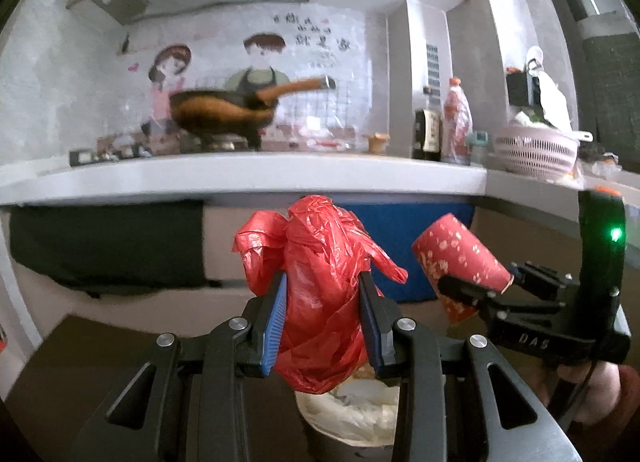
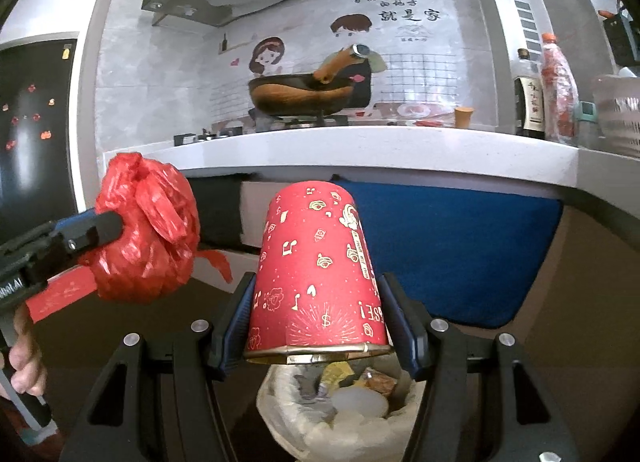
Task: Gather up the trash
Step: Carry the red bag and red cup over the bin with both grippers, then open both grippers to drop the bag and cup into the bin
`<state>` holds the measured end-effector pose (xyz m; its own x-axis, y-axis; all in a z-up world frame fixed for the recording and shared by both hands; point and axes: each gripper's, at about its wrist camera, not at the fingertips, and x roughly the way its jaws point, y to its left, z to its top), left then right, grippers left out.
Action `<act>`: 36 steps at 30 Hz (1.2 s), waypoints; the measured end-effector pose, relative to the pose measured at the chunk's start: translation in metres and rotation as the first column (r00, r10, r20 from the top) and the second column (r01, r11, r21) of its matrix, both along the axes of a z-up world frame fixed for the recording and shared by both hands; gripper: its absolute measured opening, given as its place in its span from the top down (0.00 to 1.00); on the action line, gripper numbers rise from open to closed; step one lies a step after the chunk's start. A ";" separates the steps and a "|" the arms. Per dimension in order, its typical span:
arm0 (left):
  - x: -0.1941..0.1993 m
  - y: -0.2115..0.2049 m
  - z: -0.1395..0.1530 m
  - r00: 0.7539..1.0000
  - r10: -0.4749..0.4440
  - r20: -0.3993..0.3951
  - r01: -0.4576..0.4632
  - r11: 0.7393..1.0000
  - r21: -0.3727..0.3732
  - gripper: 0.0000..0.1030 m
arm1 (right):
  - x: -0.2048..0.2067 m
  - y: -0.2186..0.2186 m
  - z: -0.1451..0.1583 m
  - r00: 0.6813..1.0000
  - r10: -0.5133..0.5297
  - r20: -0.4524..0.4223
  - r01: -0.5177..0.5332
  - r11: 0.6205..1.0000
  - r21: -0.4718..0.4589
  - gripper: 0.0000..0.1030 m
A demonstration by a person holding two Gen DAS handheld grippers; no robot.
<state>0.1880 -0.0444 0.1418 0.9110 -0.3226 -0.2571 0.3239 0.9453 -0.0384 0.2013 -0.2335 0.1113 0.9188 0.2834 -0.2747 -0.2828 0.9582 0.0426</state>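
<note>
In the left wrist view my left gripper (image 1: 323, 282) is shut on a crumpled red plastic bag (image 1: 320, 262), its blue pads pressing both sides. Under it stands a trash bin with a white liner (image 1: 360, 414). To the right, my right gripper (image 1: 476, 292) grips a red paper cup (image 1: 460, 254). In the right wrist view the right gripper (image 2: 317, 282) is shut on that red cup with gold prints (image 2: 316, 254), rim toward the camera, right above the bin's liner (image 2: 276, 394), which has trash inside. The left gripper (image 2: 96, 229) holds the red bag (image 2: 148, 229) at the left.
A white countertop (image 1: 240, 177) runs across ahead, carrying a wok (image 1: 224, 109), bottles (image 1: 456, 121) and a pink colander (image 1: 536, 149). A blue cloth (image 2: 440, 254) hangs below the counter. A black fridge (image 2: 36, 121) stands at the left. A person's hand (image 2: 24, 366) grips the left handle.
</note>
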 end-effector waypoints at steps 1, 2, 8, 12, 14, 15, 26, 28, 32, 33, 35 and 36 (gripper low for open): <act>0.007 -0.003 -0.006 1.000 -0.007 -0.020 0.007 1.000 0.000 0.66 | 0.002 -0.002 -0.002 1.000 -0.003 -0.004 0.003 1.000 0.001 0.44; 0.011 -0.005 -0.012 0.999 -0.010 -0.033 0.010 1.000 0.001 0.66 | 0.004 -0.005 -0.005 1.000 -0.009 -0.011 0.009 1.000 0.003 0.44; 0.035 -0.015 -0.041 0.995 -0.017 -0.099 0.017 1.000 -0.003 0.66 | 0.022 -0.016 -0.025 0.998 -0.025 -0.062 0.026 0.999 0.024 0.44; 0.048 -0.019 -0.055 0.993 -0.012 -0.121 0.011 1.000 -0.006 0.66 | 0.033 -0.019 -0.037 0.996 -0.032 -0.088 0.034 0.999 0.023 0.44; 0.055 -0.020 -0.062 0.991 -0.015 -0.132 0.013 1.000 -0.012 0.66 | 0.037 -0.020 -0.043 0.994 -0.039 -0.101 0.042 0.999 0.021 0.44; 0.059 -0.022 -0.065 0.990 -0.018 -0.140 0.016 1.000 -0.015 0.66 | 0.040 -0.020 -0.046 0.993 -0.042 -0.108 0.045 0.999 0.020 0.44; 0.097 -0.026 -0.103 0.975 -0.019 -0.221 0.015 1.000 -0.023 0.66 | 0.066 -0.027 -0.076 0.979 -0.062 -0.194 0.072 0.996 0.044 0.44; 0.102 -0.026 -0.109 0.973 -0.017 -0.232 0.012 1.000 -0.022 0.66 | 0.069 -0.026 -0.080 0.977 -0.065 -0.202 0.075 0.996 0.044 0.44; 0.110 -0.027 -0.117 0.970 -0.018 -0.244 0.014 1.000 -0.021 0.66 | 0.076 -0.026 -0.088 0.973 -0.072 -0.221 0.084 0.995 0.044 0.43; 0.113 -0.027 -0.119 0.968 -0.020 -0.249 0.015 1.000 -0.020 0.66 | 0.078 -0.026 -0.091 0.971 -0.074 -0.230 0.086 0.995 0.045 0.43; 0.117 -0.029 -0.122 0.965 -0.023 -0.260 0.020 1.000 -0.018 0.66 | 0.083 -0.027 -0.096 0.967 -0.077 -0.244 0.091 0.995 0.044 0.43; 0.121 -0.030 -0.125 0.963 -0.029 -0.269 0.025 1.000 -0.019 0.66 | 0.084 -0.027 -0.098 0.965 -0.079 -0.249 0.093 0.995 0.043 0.43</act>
